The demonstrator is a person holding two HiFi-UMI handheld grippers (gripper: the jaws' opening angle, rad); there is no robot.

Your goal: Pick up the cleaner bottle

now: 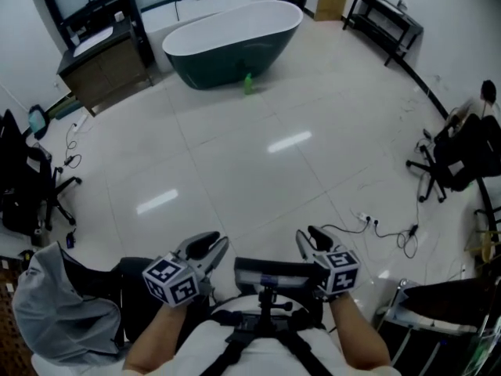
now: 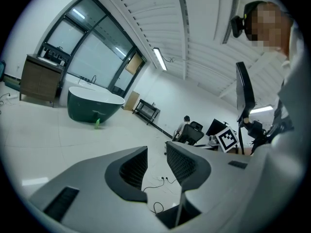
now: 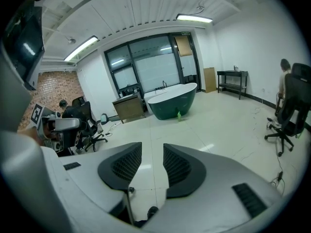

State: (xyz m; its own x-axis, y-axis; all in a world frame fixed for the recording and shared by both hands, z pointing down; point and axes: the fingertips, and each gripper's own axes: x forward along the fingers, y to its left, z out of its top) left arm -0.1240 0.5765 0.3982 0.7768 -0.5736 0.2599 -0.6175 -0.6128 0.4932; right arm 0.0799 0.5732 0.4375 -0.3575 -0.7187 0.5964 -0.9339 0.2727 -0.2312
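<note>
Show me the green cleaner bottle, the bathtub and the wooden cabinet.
green cleaner bottle [image 1: 248, 84], head view, middle of its body
bathtub [image 1: 227, 59], head view, dark outer wall
wooden cabinet [image 1: 109, 75], head view, front face

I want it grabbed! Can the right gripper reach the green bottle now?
Probably not yet. The green bottle stands by the bathtub, far across the floor from the right gripper. Nothing blocks the way, but walking closer seems needed.
</note>
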